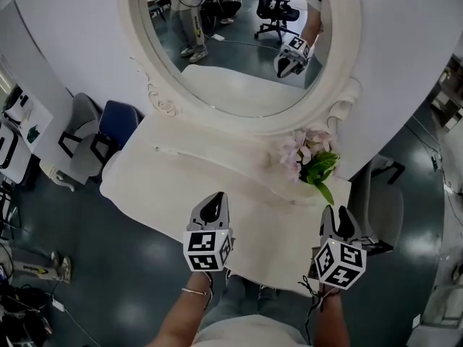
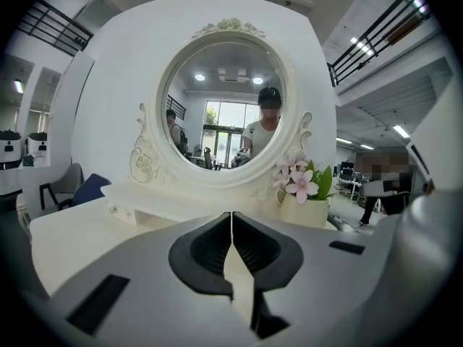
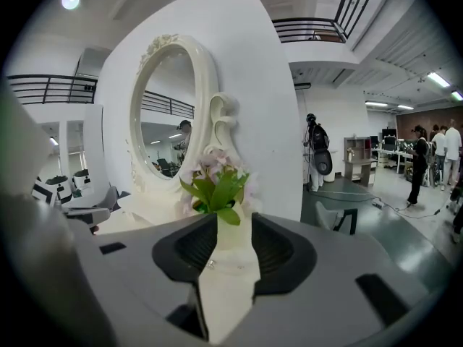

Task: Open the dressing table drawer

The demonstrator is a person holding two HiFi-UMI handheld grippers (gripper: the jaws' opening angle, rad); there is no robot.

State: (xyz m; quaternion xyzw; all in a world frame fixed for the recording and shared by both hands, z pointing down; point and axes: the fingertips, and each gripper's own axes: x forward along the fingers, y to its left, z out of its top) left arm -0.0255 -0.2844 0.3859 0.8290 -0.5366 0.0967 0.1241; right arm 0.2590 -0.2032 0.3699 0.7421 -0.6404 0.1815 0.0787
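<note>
1. My left gripper [image 1: 211, 207] sat in the lower middle of the head view with its jaws pressed together at the tips, nothing between them.
2. My right gripper [image 1: 338, 221], at lower right, had its jaws spread and empty. Only bare tabletop showed through the gap. I judged it was the one readied to take a handle.
3. Both grippers hung side by side over the near edge of the cream-white carved dressing table [image 1: 181, 186], aimed toward the mirror. That suited an approach to a drawer.
4. The one small knobbed drawer front [image 2: 121, 212] I could make out sat at the left end of the raised shelf, left of centre in the left gripper view. Any drawer under the near edge was hidden.
5. Counted: two grippers, one oval white-framed mirror [image 1: 239, 42], one cream pot of pink flowers [image 1: 311, 161] at the shelf's right end, well clear of both grippers.
</note>
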